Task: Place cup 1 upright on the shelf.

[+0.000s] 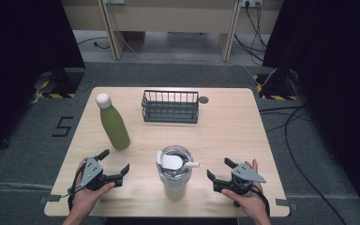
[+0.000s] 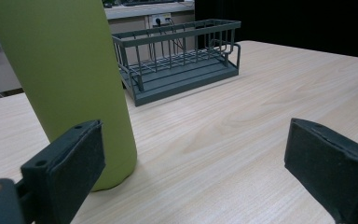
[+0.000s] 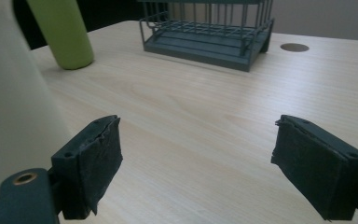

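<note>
A green bottle (image 1: 114,125) with a white cap stands upright at the table's left. Near the front middle stands a pale tumbler (image 1: 173,185) with a clear lid and a white flap. My left gripper (image 1: 115,161) rests at the front left, open, just short of the bottle (image 2: 65,70), with nothing between its jaws (image 2: 193,149). At the front right my right gripper (image 1: 219,168) is open and holds nothing (image 3: 196,154). The tumbler (image 3: 9,116) stands close to its left jaw, and the bottle (image 3: 63,32) is farther off.
A dark wire basket (image 1: 170,107) sits at the back middle of the wooden table (image 1: 229,126), also ahead in both gripper views (image 2: 177,60) (image 3: 209,30). A round cable hole (image 1: 203,100) lies beside it. Cables and stands ring the floor.
</note>
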`<state>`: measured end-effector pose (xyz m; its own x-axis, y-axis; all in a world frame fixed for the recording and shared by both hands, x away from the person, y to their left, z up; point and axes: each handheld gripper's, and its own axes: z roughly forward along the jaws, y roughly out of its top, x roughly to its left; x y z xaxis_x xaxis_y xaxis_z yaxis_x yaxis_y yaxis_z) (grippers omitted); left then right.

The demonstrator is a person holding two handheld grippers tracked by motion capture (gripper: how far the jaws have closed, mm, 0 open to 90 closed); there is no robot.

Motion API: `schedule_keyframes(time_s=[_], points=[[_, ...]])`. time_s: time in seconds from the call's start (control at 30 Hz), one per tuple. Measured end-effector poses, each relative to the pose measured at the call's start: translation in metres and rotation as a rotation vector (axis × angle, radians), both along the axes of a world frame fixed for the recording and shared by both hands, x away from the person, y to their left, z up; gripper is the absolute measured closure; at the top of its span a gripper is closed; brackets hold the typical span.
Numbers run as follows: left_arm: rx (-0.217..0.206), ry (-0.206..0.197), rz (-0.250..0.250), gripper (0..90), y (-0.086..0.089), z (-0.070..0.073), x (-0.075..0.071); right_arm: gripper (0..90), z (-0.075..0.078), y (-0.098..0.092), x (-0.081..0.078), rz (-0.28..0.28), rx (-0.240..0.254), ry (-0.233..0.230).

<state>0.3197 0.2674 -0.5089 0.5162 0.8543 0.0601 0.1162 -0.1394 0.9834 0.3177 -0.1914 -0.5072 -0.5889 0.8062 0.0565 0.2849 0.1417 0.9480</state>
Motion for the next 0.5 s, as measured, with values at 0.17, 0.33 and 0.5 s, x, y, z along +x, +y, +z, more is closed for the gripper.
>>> schedule_keyframes(time_s=[0.17,0.33,0.5], points=[[-0.007,-0.001,0.011,4.1,0.001,0.002,0.003,11.5,0.003,0.006,-0.008,0.054,-0.011,-0.019],[-0.005,0.007,0.017,4.1,-0.001,0.001,0.006,8.2,0.005,0.011,-0.015,0.112,-0.024,-0.033],[-0.005,-0.001,0.006,3.9,-0.003,0.002,0.005,2.2,0.008,0.025,-0.026,0.192,-0.047,-0.065]])
